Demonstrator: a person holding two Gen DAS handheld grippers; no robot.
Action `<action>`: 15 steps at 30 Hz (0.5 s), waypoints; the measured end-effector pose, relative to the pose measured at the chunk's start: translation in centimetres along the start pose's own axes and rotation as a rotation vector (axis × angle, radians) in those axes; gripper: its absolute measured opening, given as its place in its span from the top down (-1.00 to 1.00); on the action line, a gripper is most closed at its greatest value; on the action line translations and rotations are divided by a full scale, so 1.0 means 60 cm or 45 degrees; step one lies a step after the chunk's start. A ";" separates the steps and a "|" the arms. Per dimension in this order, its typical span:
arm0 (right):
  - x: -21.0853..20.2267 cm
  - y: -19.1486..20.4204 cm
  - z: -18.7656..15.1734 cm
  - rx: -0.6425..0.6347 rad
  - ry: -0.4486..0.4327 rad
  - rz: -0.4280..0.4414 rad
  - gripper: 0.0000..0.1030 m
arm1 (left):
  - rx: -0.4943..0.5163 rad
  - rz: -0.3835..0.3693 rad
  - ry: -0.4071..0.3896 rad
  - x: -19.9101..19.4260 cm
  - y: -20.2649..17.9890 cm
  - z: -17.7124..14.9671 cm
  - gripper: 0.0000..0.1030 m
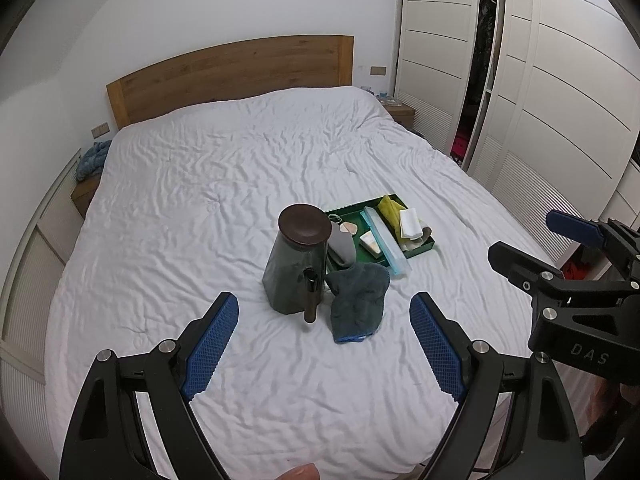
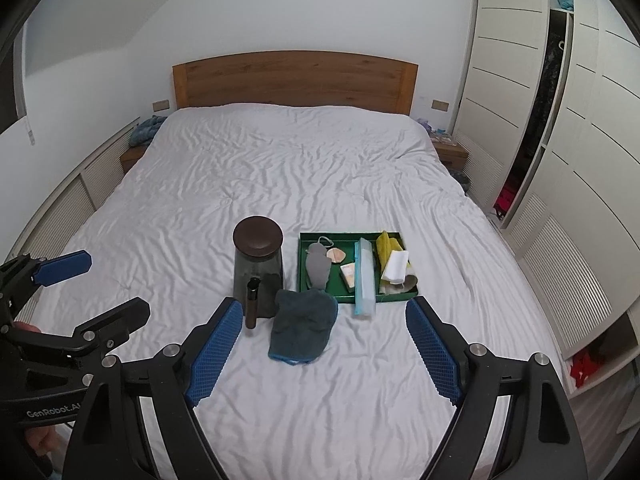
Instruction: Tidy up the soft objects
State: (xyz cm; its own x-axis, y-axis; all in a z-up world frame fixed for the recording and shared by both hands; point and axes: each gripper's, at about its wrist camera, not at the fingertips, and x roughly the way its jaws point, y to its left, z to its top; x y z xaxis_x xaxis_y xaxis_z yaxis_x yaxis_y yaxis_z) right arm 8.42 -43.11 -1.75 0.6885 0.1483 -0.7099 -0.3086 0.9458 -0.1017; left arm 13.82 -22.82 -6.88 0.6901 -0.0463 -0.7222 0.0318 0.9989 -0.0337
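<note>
A green tray [image 2: 308, 240] sits on the white bed [image 2: 304, 168] and serves as the reference for everything here. Inside it, toward its left side, lie a grey soft piece [image 2: 318, 266] and a small peach pad [image 2: 336, 255]; toward its right side lie a yellow cloth [image 2: 386, 246] and a folded white cloth [image 2: 396, 266]. A long pale-blue packet [image 2: 365, 276] runs down the middle of the tray and sticks out over its near edge. Just beside the tray's near left corner a dark teal towel [image 2: 302, 328] lies crumpled on the bed, touching that corner. Left of the tray stands a dark jar [image 2: 258, 264] with a round brown lid, a slim dark cylinder [image 2: 252, 304] upright against its front. The right gripper [image 2: 324, 344] hangs over the bed nearer than the tray, its 2 blue pads spread wide with nothing between them. The left gripper [image 1: 324, 344] hovers left of it, equally spread and empty
</note>
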 end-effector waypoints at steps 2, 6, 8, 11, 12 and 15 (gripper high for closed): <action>0.004 -0.003 0.002 0.000 0.004 0.004 -0.64 | 0.001 0.002 0.004 0.000 0.001 0.001 -0.62; 0.011 -0.004 0.005 -0.005 0.007 0.016 -0.64 | 0.001 0.004 0.005 0.001 0.001 0.001 -0.62; 0.011 -0.003 0.004 -0.009 0.008 0.017 -0.64 | -0.004 0.003 0.008 0.002 0.002 0.000 -0.62; 0.011 -0.002 0.004 -0.010 0.012 0.026 -0.64 | -0.005 0.007 0.012 0.004 0.006 -0.005 -0.62; 0.012 -0.001 0.004 -0.011 0.014 0.027 -0.64 | -0.006 0.005 0.016 0.005 0.007 -0.006 -0.62; 0.015 -0.001 0.004 -0.014 0.021 0.030 -0.64 | -0.008 0.005 0.024 0.005 0.011 -0.010 -0.62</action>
State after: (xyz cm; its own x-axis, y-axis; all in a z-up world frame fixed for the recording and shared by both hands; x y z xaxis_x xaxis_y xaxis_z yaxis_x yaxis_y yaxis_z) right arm 9.21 -42.98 -2.25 0.6700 0.1654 -0.7237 -0.3319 0.9388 -0.0927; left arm 13.62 -22.20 -7.56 0.6765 -0.0423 -0.7353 0.0245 0.9991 -0.0349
